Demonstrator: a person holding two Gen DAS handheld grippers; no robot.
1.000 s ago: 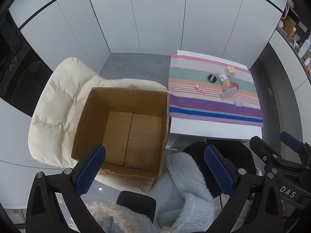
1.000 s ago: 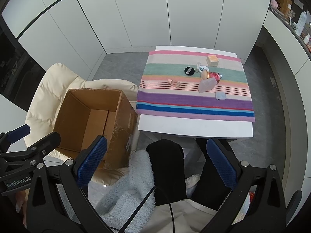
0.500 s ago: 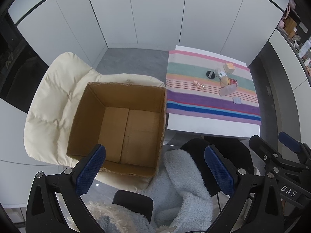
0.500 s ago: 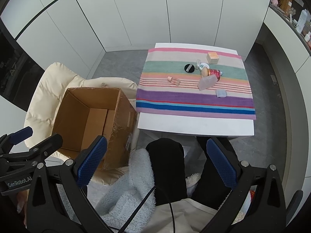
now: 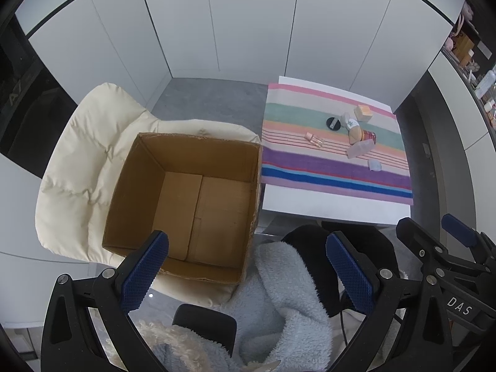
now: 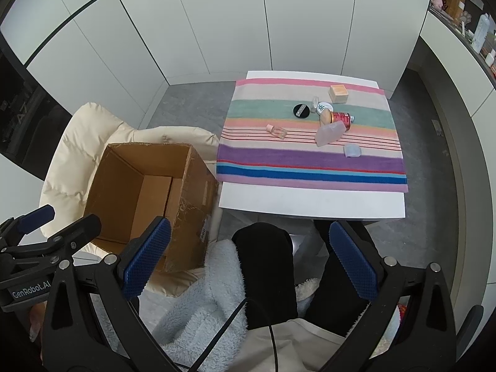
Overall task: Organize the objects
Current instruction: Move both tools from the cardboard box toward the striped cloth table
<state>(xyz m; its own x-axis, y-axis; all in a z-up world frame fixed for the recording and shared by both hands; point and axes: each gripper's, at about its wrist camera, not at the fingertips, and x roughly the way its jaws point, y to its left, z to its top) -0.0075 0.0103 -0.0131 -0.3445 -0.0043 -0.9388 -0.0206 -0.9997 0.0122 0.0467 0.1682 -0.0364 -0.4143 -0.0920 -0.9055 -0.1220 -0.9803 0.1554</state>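
Both our left gripper [image 5: 246,248] and right gripper [image 6: 249,237] hang spread apart and empty, well short of the small toiletries [image 6: 330,116] clustered on the striped tabletop [image 6: 310,164]; the cardboard box [image 5: 186,201] sits left.

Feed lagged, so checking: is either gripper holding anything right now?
Nothing is held. Left gripper and right gripper both hang open in the air.

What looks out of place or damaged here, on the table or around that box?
The cardboard box sits on a cream chair rather than the floor, its top edges ragged. On the striped cloth, the red can and the small pink bottle lie on their sides. Nothing is spilled.
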